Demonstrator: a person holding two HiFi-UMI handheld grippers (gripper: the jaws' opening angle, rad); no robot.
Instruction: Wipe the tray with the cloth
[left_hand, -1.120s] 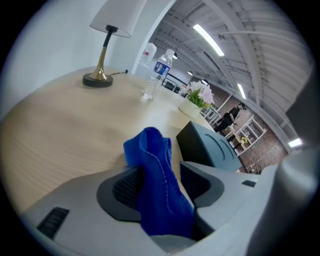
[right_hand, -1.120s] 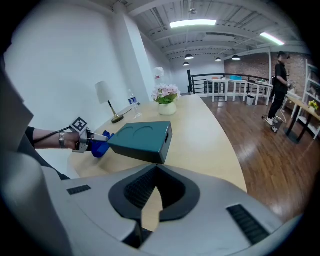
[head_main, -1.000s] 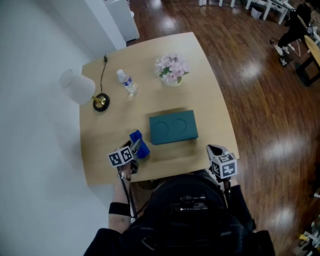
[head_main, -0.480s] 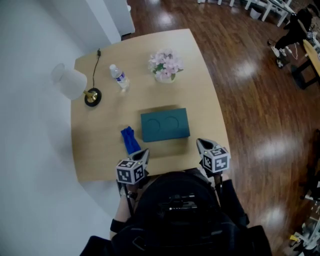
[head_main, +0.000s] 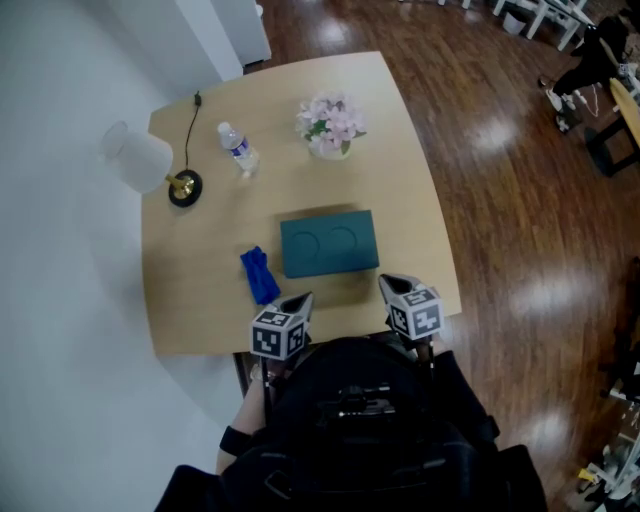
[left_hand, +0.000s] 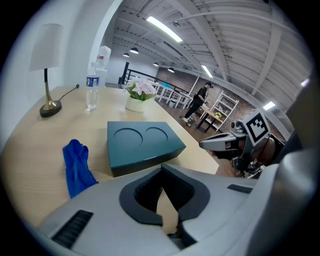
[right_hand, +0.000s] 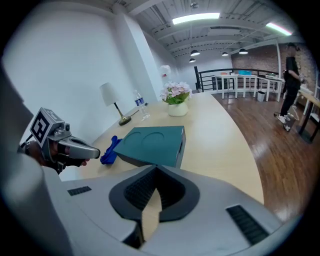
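**Jaws closed, nothing gripped**

The jaws of the left gripper (head_main: 300, 300) and of the right gripper (head_main: 388, 283) are seen pressed together, with nothing held. The teal tray (head_main: 329, 243) is set on the table (head_main: 400, 170) just ahead of both tips. The blue cloth (head_main: 259, 276) is laid ahead-left of the left gripper, beside the tray.

Light wooden tabletop (head_main: 400, 180), viewed from above. A teal tray (head_main: 329, 243) is set near the centre, with a crumpled blue cloth (head_main: 259, 275) just beside its left edge. Towards the far side are placed a lamp (head_main: 150, 163), a water bottle (head_main: 238, 150) and a pot of pink flowers (head_main: 331, 127).
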